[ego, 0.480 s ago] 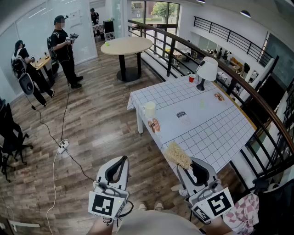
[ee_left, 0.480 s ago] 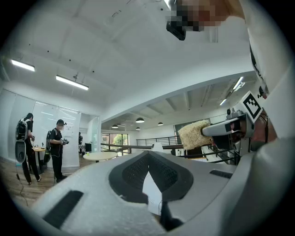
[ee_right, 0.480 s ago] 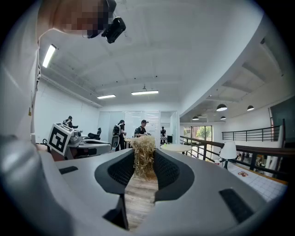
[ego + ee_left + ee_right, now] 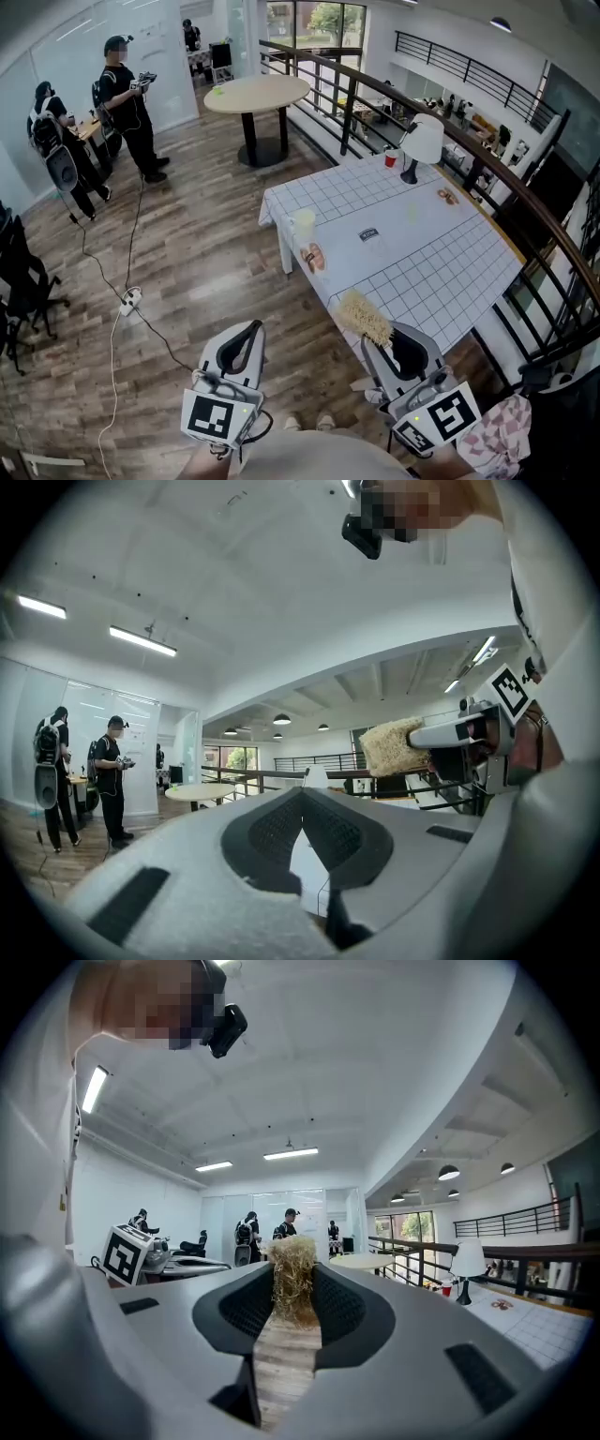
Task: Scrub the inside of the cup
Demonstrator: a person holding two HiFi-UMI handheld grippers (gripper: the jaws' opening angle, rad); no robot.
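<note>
A pale cup stands upright near the left corner of the white grid-cloth table. My right gripper is low in the head view, off the table's near edge, and is shut on a brush with straw-coloured bristles pointing at the table. In the right gripper view the brush sticks up between the jaws of that gripper. My left gripper hangs over the wooden floor to the left, shut and empty. The left gripper shows no gap in its own view, where the brush appears at the right.
On the table stand a white lamp, a red cup, a card and a snack packet. A dark railing runs behind it. A round table, people and a floor cable are at the left.
Both grippers keep their places. The people at the far left have shifted slightly.
</note>
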